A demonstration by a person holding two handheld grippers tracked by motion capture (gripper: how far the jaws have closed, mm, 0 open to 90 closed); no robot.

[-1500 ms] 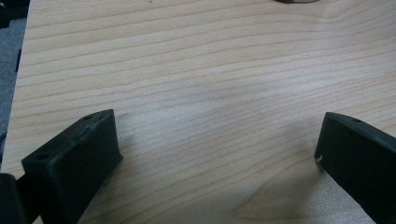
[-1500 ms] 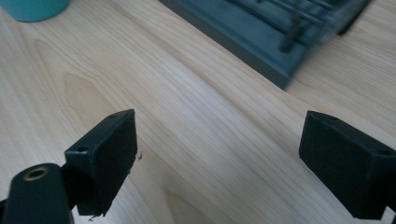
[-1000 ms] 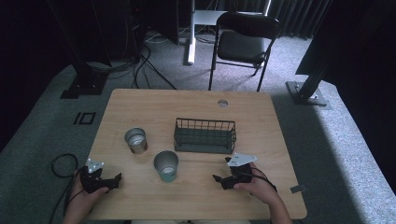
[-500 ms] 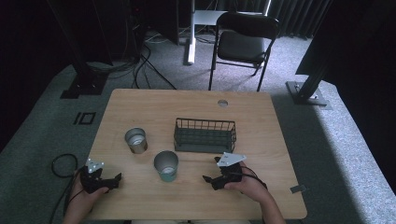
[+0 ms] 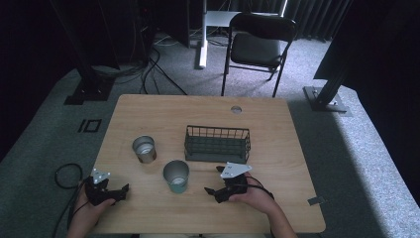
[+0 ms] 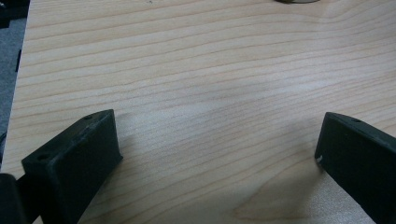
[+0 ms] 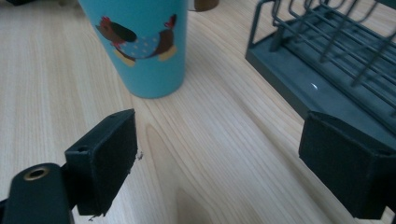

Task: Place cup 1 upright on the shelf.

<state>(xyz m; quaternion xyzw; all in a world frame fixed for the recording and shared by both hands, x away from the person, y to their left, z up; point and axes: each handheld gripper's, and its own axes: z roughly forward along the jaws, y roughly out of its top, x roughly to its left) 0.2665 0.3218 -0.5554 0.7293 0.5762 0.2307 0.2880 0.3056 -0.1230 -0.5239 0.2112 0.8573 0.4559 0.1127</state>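
A teal cup [image 5: 176,176] with a chicken picture [image 7: 144,42] stands upright near the table's front middle. A little right of it, my right gripper [image 5: 213,180] lies low over the wood and points at the cup. Its jaws stand open [image 7: 219,158] with nothing between them. Just behind is a black wire basket [image 5: 218,144], whose near corner [image 7: 327,60] sits off the right jaw. A metal cup [image 5: 144,148] stands left of the basket. My left gripper [image 5: 123,193] rests at the front left, open [image 6: 215,154] over bare wood.
The wooden table [image 5: 163,111] has a small round cable hole [image 5: 236,109] near its far edge. A folding chair [image 5: 257,44] stands beyond the table. A cable loop [image 5: 67,176] lies on the carpet at the left.
My right gripper has slid left along the table toward the teal cup. The left gripper has stayed where it was.
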